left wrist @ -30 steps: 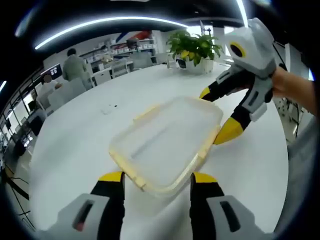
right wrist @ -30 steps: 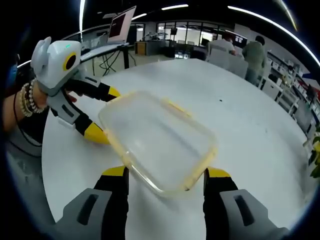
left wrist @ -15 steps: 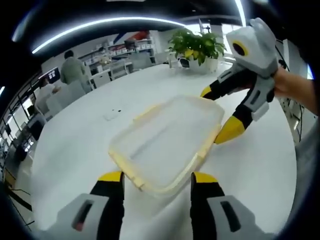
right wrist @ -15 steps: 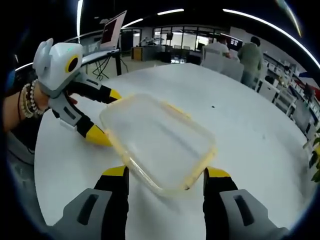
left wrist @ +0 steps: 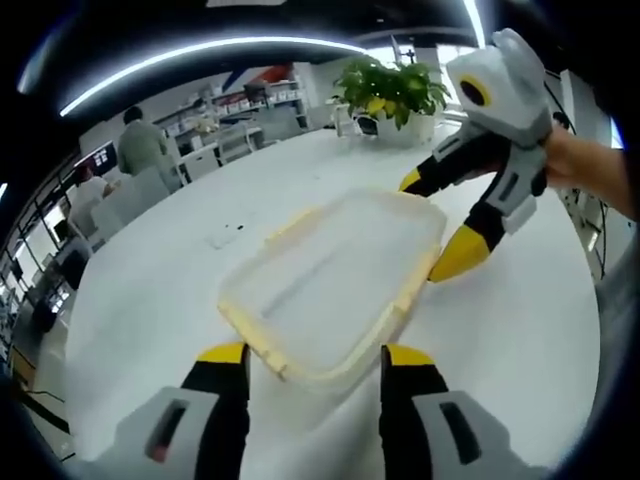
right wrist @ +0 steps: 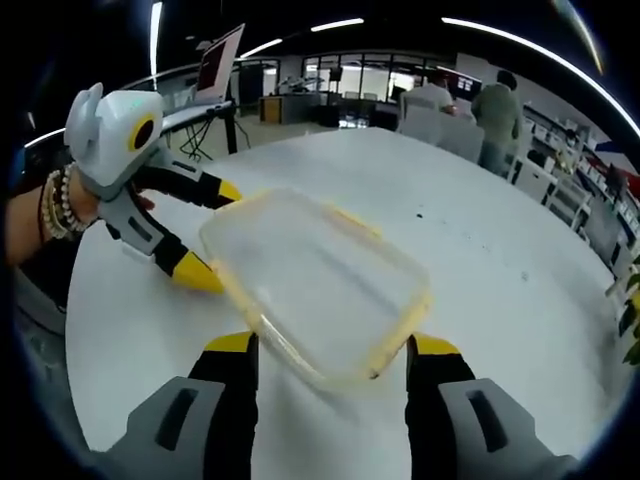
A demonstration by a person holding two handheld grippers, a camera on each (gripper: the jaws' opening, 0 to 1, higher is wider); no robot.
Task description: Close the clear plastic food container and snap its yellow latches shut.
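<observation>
Container (left wrist: 330, 285) lies flat on the white tabletop (left wrist: 150, 300), one of it, its lid already down on the base. Nearest in the left gripper view, the left gripper (left wrist: 312, 362) spreads its jaws wide around the container's near end, apparently without pressing it. In the right gripper view the right gripper (right wrist: 328, 350) brackets the opposite end the same way, jaws apart and holding nothing. So there are two grippers, one at each end.

The closing looks done; the latching is what remains. A yellow latch (right wrist: 348, 214) on the far long side seems to stick outward, not folded down, though the clear plastic makes this hard to read. How many latches there are, I cannot tell for sure.

Farther off, one potted plant (left wrist: 392, 95) stands at the tabletop's far edge, and a person (left wrist: 140, 145) sits beyond it.
</observation>
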